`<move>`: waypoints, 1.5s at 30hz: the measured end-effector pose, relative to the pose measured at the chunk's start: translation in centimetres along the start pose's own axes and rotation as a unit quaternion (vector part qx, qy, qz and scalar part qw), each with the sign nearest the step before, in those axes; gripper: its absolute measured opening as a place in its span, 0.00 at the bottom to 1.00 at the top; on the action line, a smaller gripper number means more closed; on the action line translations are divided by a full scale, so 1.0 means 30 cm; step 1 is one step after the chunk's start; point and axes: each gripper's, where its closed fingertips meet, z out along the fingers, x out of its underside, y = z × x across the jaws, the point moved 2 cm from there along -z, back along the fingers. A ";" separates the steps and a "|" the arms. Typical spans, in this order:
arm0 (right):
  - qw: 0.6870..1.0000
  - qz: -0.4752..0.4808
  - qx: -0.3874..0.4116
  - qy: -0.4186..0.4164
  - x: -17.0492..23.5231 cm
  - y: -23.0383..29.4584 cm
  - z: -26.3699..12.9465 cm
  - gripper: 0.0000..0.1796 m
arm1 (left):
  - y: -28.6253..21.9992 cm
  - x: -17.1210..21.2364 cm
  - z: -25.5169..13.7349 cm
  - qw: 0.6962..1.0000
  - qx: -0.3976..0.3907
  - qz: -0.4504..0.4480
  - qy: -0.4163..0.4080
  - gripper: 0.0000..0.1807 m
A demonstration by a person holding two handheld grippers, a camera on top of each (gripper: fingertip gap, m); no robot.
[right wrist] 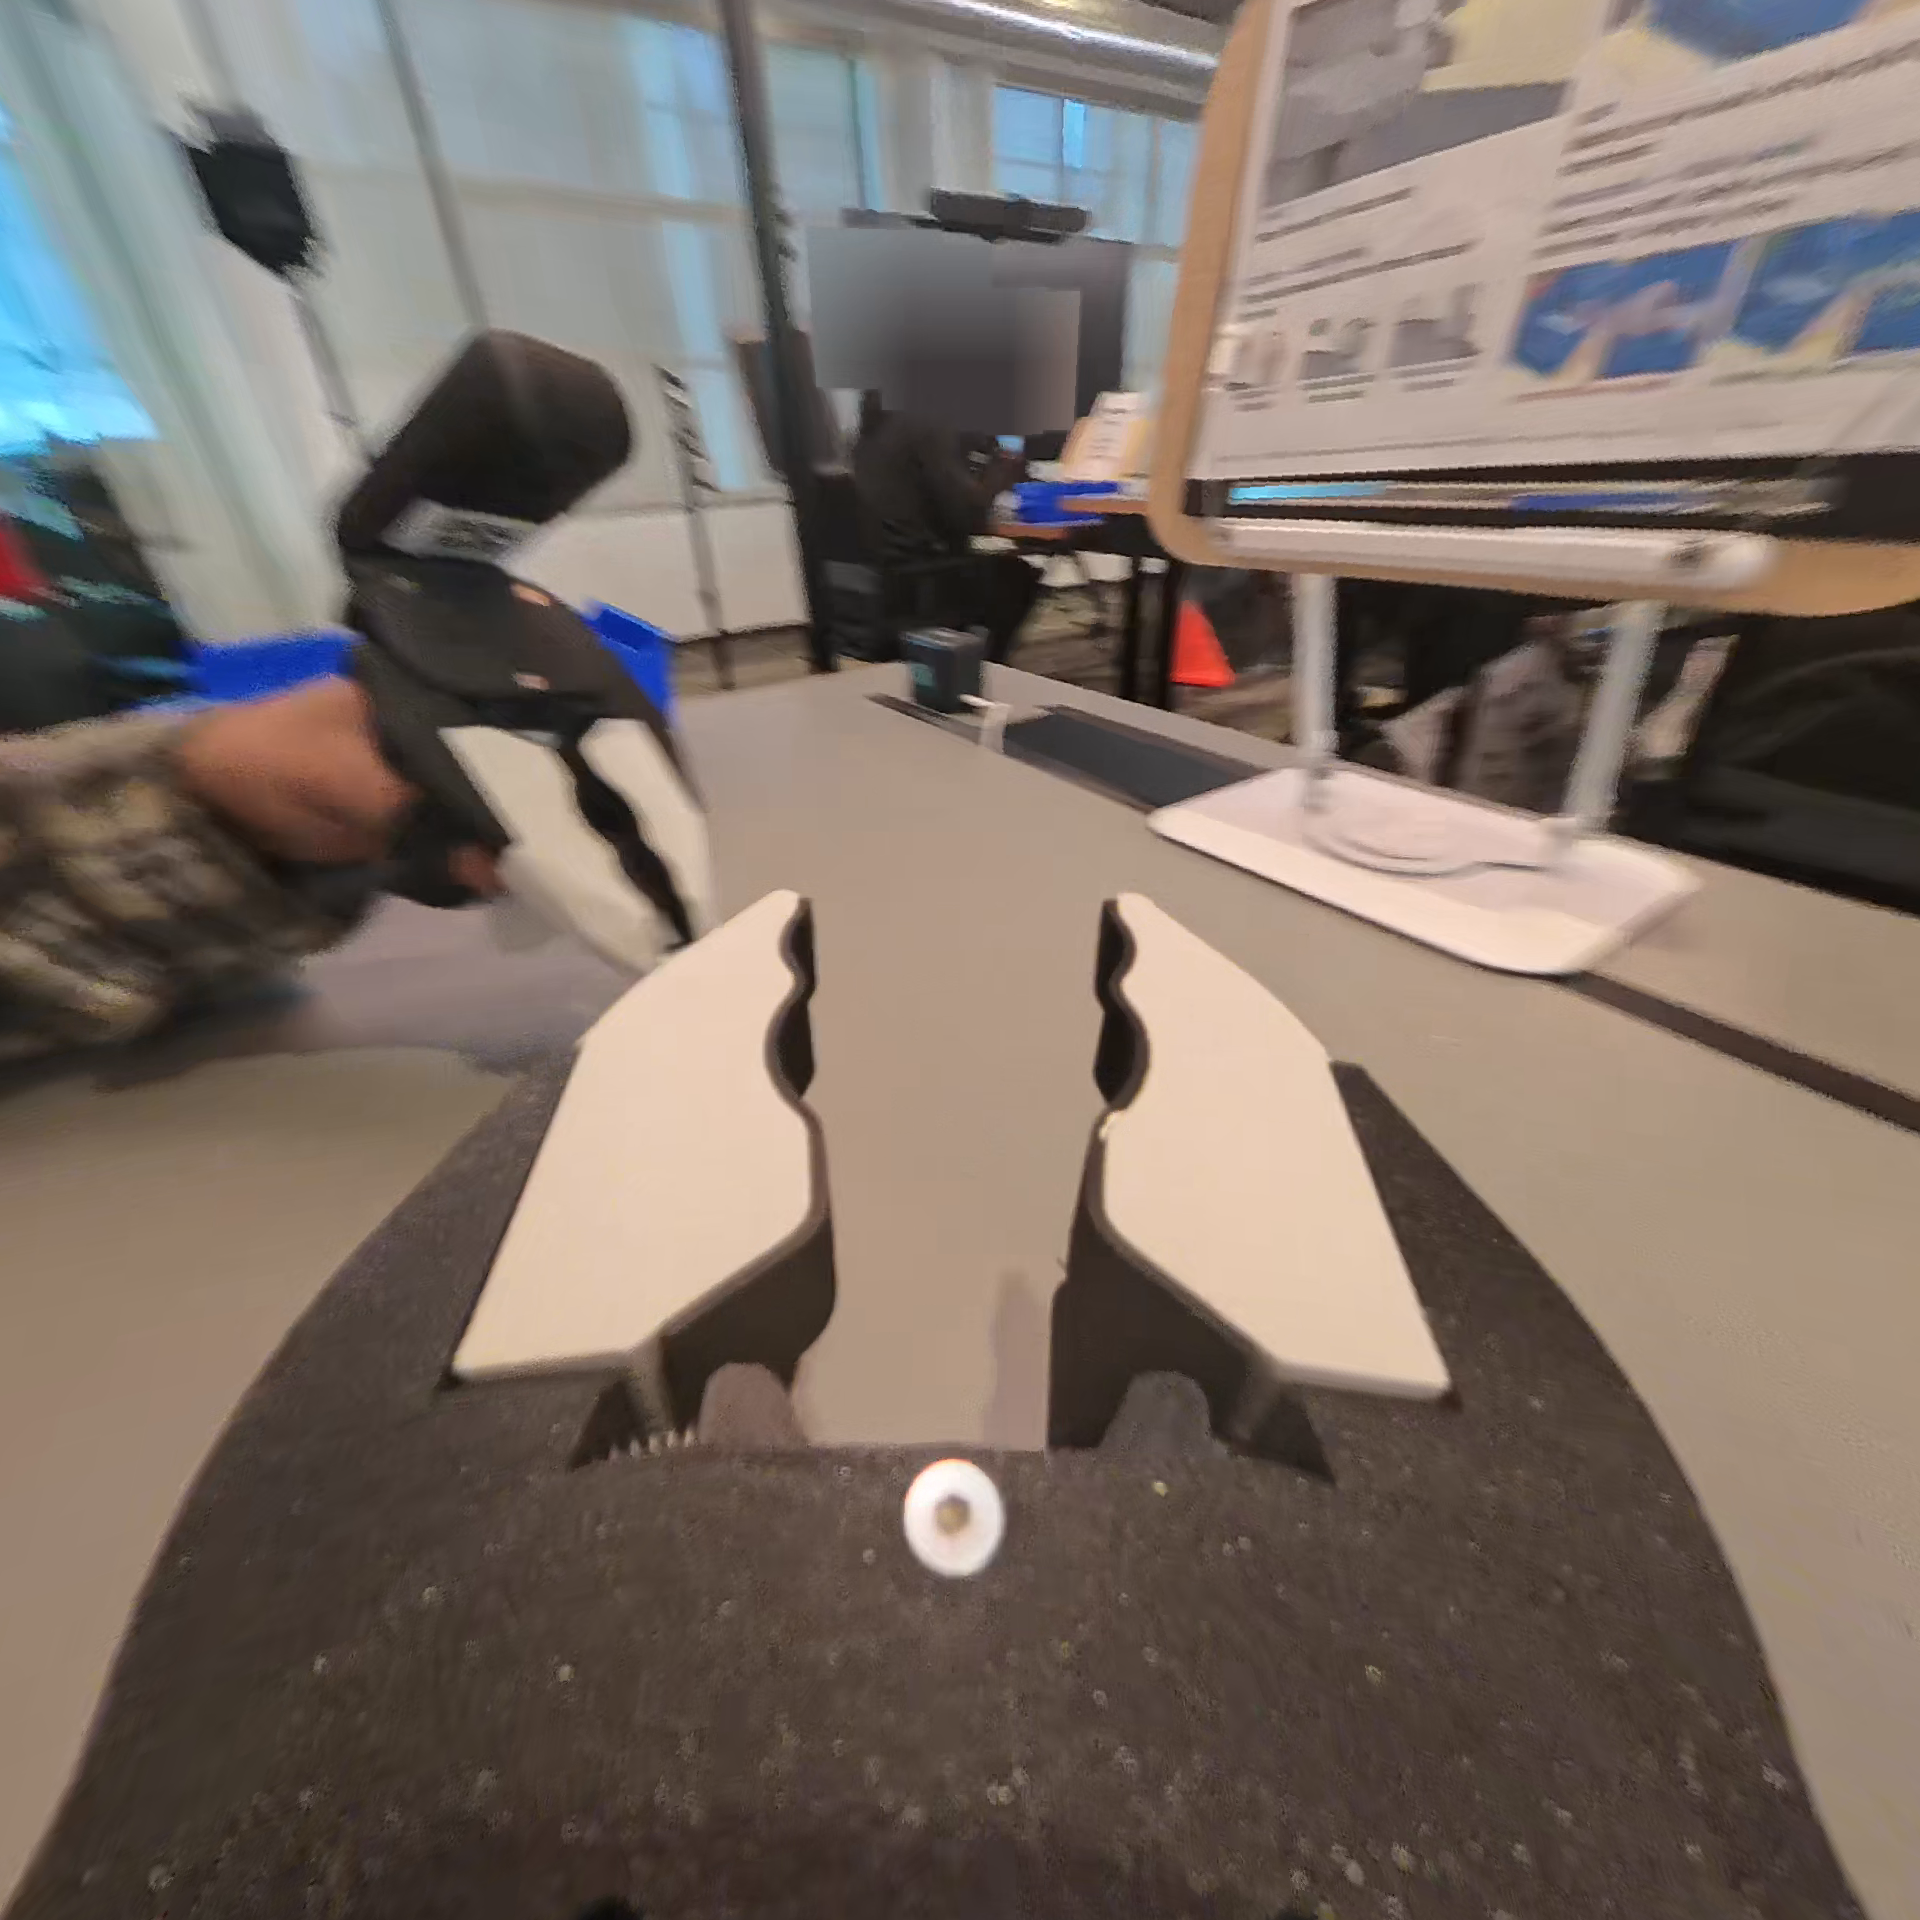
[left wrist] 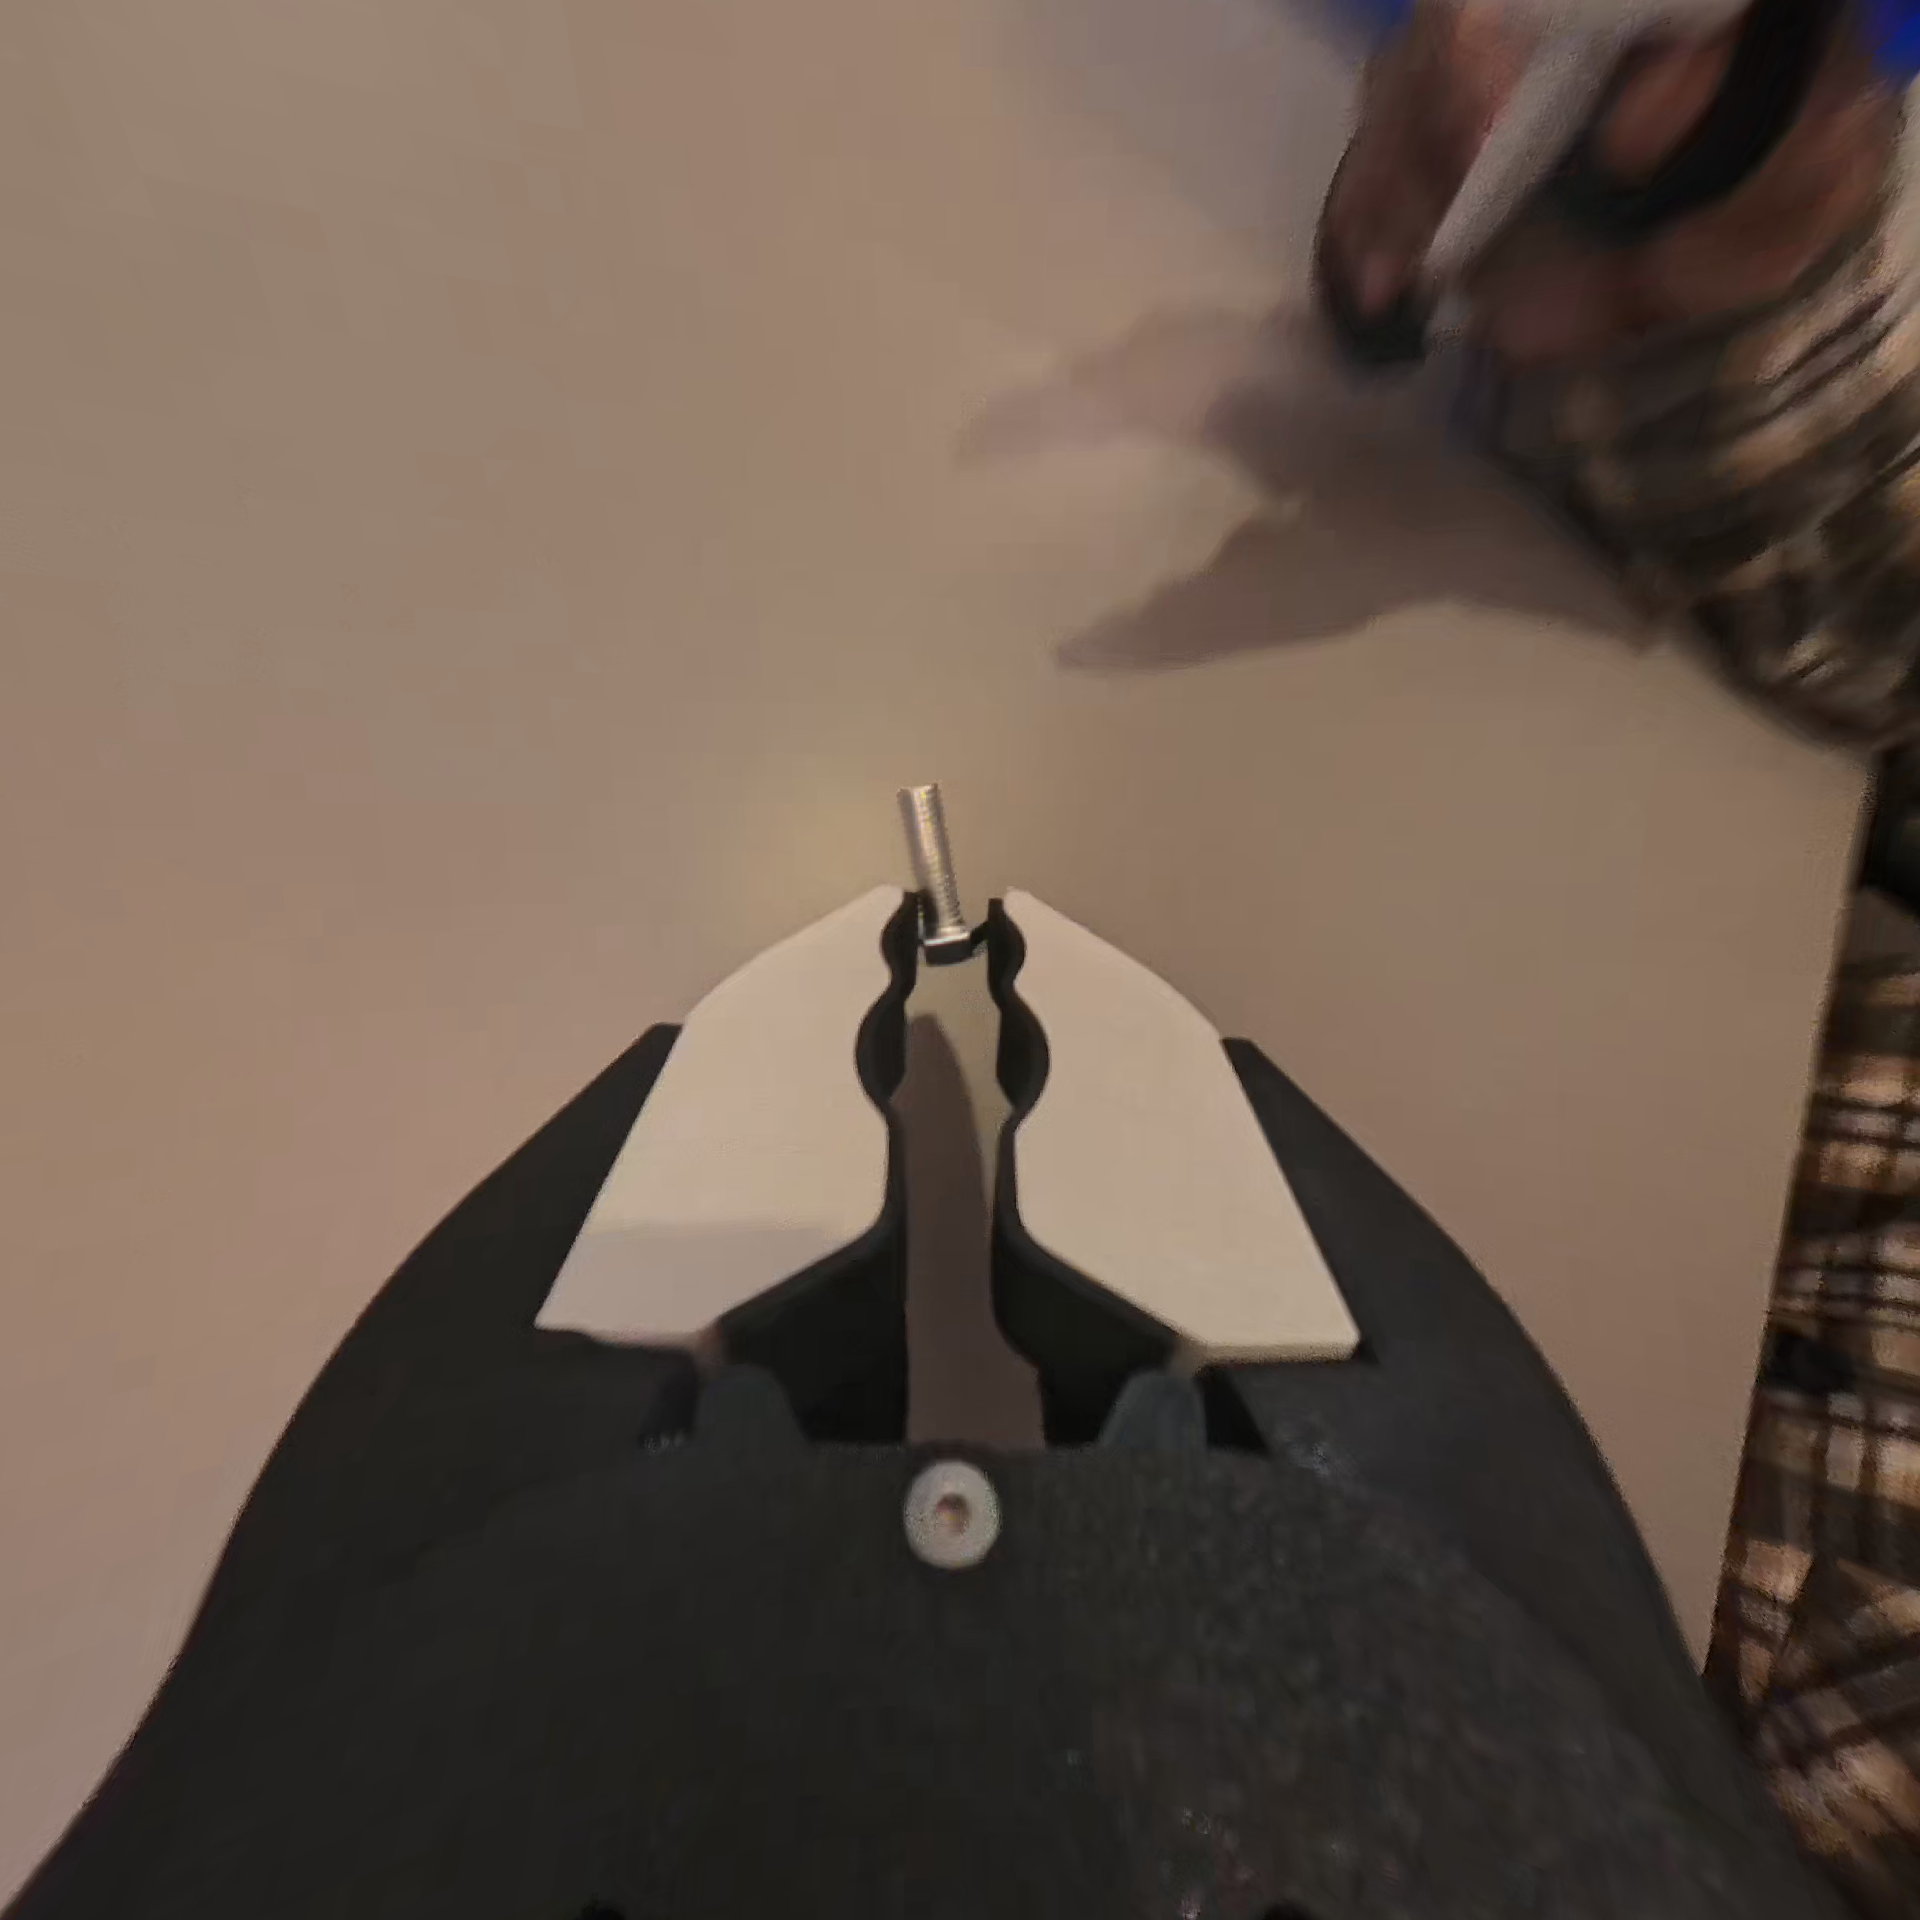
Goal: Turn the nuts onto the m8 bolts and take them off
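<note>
White, scallop-edged fingers of the left gripper [left wrist: 951, 909] are clenched on the hexagonal head of a silver threaded M8 bolt [left wrist: 928, 857], whose shank projects past the tips over the smooth beige counter [left wrist: 416, 520]. Behind the fingers lies a grainy black body. At upper right, blurred, are the right gripper [left wrist: 1538, 208] and a plaid sleeve [left wrist: 1766, 468].

Right wrist view: the right gripper [right wrist: 954, 920] has its fingers released, parted and empty, above the grey counter [right wrist: 1351, 1195]. Beyond stands a wood-framed poster board [right wrist: 1558, 260] on a white base.
</note>
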 end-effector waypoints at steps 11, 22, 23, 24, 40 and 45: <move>0.966 0.091 -0.242 0.008 -0.078 0.288 0.226 0.12 | -0.106 -0.141 -0.141 0.951 0.148 0.030 -0.271 0.07; 0.957 0.089 -0.277 0.018 -0.060 0.325 0.276 0.05 | -0.134 -0.136 -0.162 0.942 0.180 0.024 -0.283 0.06; 0.956 0.090 -0.278 0.018 -0.062 0.328 0.275 0.04 | -0.135 -0.136 -0.162 0.941 0.182 0.023 -0.284 0.06; 0.954 0.091 -0.285 0.018 -0.062 0.333 0.270 0.04 | -0.135 -0.137 -0.162 0.940 0.182 0.022 -0.286 0.06; 0.958 0.066 -0.278 0.021 -0.052 0.325 0.231 0.04 | -0.156 -0.122 -0.069 0.949 0.190 0.013 -0.251 0.34; 0.959 0.060 -0.276 0.026 -0.049 0.324 0.229 0.04 | -0.168 -0.123 -0.065 0.948 0.195 0.017 -0.253 0.28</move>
